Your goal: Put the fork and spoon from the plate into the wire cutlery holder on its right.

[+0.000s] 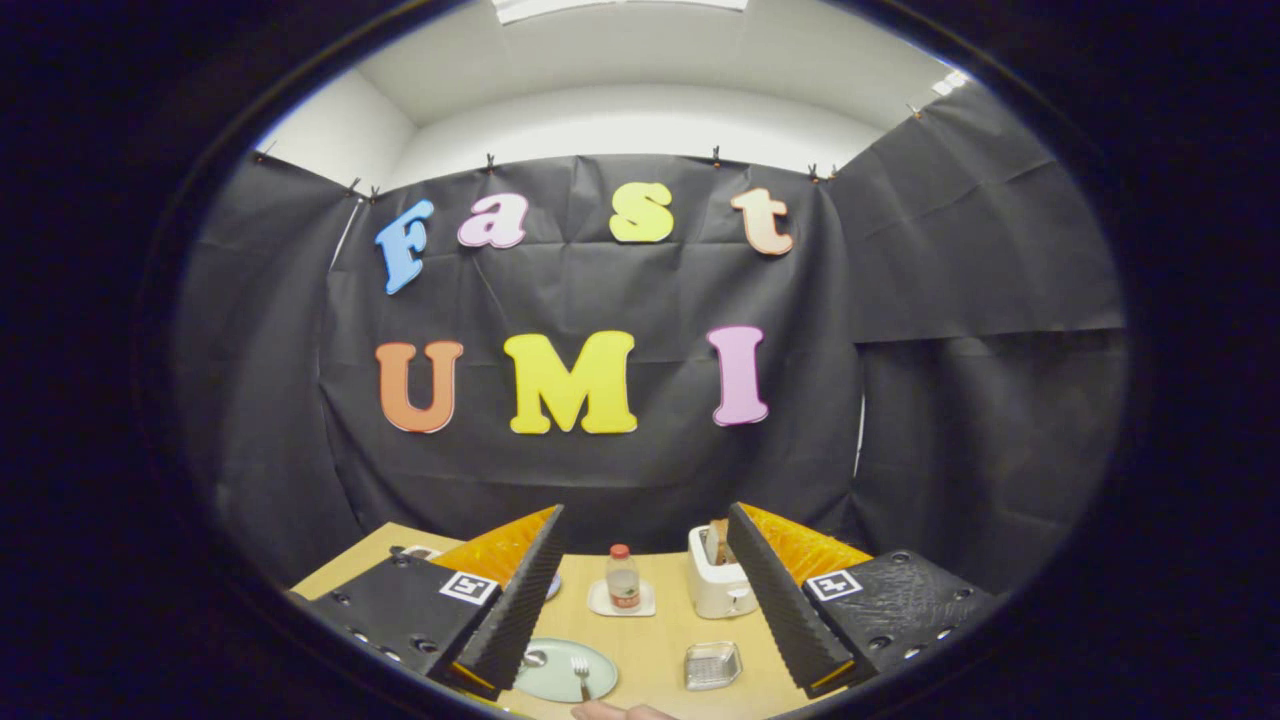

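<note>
- The claw (640, 585) is released, its two ridged fingers (520, 600) spread wide above the wooden tabletop (655, 640), grasping nothing.
- Just inside the left finger lies a pale green plate (555, 675); the spoon (534, 658) sits partly behind that finger, and the fork (582, 676) lies beside it on the plate.
- Beyond the plate, between the fingers, a small red-capped bottle (622, 577) stands on a white coaster (600, 604).
- Right of the plate sits the wire cutlery holder (712, 665), near the right finger.
- A white toaster (715, 585) stands behind it, touching the right finger's outline.
- A fingertip (610, 711) shows at the tabletop's near edge.
</note>
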A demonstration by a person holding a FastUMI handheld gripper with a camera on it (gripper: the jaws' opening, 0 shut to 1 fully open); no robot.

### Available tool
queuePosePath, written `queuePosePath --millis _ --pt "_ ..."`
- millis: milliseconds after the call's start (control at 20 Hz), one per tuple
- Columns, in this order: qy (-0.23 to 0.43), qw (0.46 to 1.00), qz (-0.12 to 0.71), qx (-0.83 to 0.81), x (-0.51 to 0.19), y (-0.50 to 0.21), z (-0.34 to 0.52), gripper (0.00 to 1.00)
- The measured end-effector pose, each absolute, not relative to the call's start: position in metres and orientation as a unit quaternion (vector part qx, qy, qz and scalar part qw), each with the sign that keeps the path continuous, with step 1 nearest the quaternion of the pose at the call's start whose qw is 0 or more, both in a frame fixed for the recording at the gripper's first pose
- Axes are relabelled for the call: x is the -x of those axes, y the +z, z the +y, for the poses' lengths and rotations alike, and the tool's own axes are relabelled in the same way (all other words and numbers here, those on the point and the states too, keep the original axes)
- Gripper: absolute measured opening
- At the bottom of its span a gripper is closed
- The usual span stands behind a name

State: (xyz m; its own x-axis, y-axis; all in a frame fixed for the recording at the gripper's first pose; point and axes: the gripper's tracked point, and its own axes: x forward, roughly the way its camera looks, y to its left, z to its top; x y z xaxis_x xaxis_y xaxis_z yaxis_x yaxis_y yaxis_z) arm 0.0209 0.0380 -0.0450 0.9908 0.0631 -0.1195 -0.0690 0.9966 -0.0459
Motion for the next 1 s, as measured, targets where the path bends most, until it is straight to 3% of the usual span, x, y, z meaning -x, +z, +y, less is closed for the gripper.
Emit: queuePosePath --millis 250,700,1000 --pt "0.053 0.992 0.102 0.050 -0.040 -0.110 0.051 0.96" --pt "0.068 0.951 0.283 0.104 -0.043 -0.312 0.056 0.96" --pt "0.083 0.901 0.415 0.098 -0.005 -0.417 0.069 0.96"
